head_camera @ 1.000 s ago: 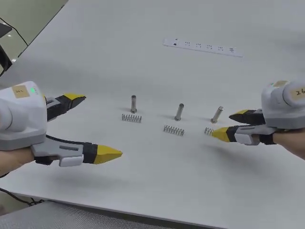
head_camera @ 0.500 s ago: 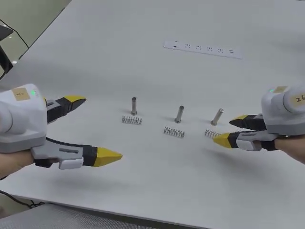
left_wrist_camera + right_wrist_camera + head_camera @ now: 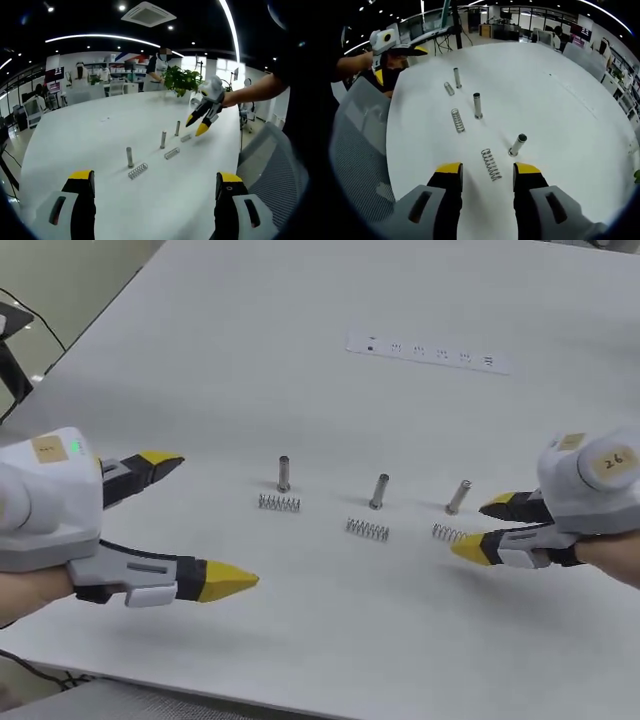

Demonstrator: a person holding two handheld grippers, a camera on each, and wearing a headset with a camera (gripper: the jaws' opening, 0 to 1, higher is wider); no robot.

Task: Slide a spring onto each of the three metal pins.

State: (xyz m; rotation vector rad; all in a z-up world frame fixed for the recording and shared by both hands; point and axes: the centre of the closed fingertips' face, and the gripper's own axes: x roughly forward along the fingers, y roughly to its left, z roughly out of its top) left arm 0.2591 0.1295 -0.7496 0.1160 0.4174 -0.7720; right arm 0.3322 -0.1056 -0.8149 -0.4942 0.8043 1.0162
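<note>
While no spring is sitting on a pin yet, the step in hand, as I am judging it, is the pick of the rightmost spring. It is lying flat on the table, just at 7 o'clock of the rightmost pin, which is standing a little tilted. In the right gripper view this spring is pointing along the jaws, and its near end is lying between the two yellow fingertips, touching neither as far as I can tell. The right gripper is hovering released, with the jaws apart and nothing in them.

To do it well, I think the jaws should be closing gently on the middle of the coil, so that it is not flattening or springing away, and one end should be staying free for the pin.

The middle spring and the left spring are lying at 6 to 7 o'clock of their pins. The left gripper is waiting at 9 o'clock of the row, well apart, its jaws spread wide and empty. A white power strip is lying far at 12 o'clock.
</note>
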